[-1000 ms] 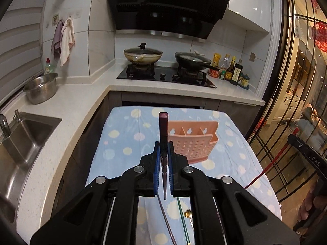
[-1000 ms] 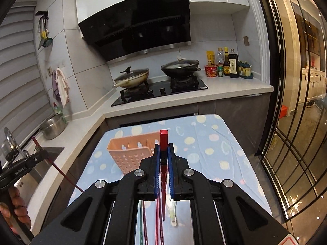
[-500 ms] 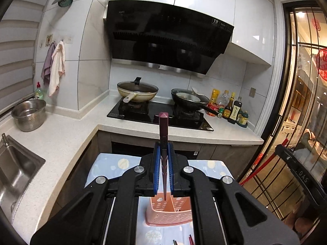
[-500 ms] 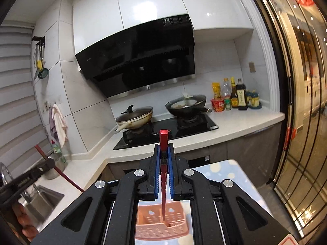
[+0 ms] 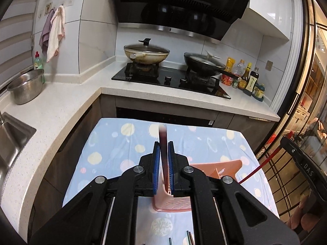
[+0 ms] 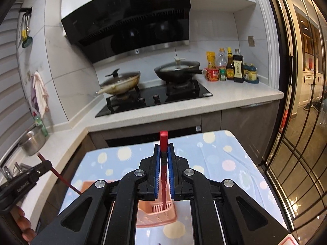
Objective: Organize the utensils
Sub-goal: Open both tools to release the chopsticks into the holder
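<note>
Left tool (image 5: 163, 149): we are clamping its blue pads on a dark maroon chopstick (image 5: 162, 140), which is standing upright with its blurred top poking above the fingers.

Right tool (image 6: 163, 151): we are clamping it on a red chopstick (image 6: 163, 143), which is also upright, its lower tip hanging over the pink utensil basket (image 6: 157, 214).

Pink utensil basket (image 5: 216, 168): sitting on the desk (image 5: 114, 143) under a blue spotted cloth, just below both tools.

Loose utensil tips (image 5: 189, 237): lying on the cloth at the near edge; we cannot tell their kind.
</note>
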Tool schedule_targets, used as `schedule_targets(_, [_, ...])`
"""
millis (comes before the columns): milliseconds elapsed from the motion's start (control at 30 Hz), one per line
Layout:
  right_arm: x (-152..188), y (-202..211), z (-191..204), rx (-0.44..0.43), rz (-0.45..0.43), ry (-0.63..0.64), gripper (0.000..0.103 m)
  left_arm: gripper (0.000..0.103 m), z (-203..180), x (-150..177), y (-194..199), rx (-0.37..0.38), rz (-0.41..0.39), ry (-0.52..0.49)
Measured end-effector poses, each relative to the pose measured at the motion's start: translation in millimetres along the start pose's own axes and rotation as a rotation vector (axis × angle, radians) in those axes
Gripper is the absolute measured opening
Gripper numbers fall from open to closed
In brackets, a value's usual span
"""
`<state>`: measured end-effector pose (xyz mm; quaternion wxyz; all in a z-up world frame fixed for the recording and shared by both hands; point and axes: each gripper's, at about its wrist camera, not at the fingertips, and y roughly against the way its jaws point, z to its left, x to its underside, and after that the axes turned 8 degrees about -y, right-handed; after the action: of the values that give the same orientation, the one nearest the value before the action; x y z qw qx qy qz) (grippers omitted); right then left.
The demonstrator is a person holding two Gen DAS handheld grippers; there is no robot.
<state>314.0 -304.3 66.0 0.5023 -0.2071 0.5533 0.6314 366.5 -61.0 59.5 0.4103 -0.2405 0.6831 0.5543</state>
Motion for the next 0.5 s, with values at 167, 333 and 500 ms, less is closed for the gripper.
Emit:
schedule_targets(167, [8.8,22.0,-10.1,0.015,-0.039,0.019,0.062,0.083,10.8,10.4,22.6,-0.031,-0.054,0.045])
schedule_targets(333, [21.9,73.3,-28.3,-0.023,-0.064,0.015,0.066,0.088,22.5,32.3,60.8,-0.024,-0.065,0.059])
schedule_targets(500, [62.4,123.2,-45.1,-0.035,-0.042,0.038,0.068,0.089,31.0,71.9,90.8,-0.041,-0.008,0.063])
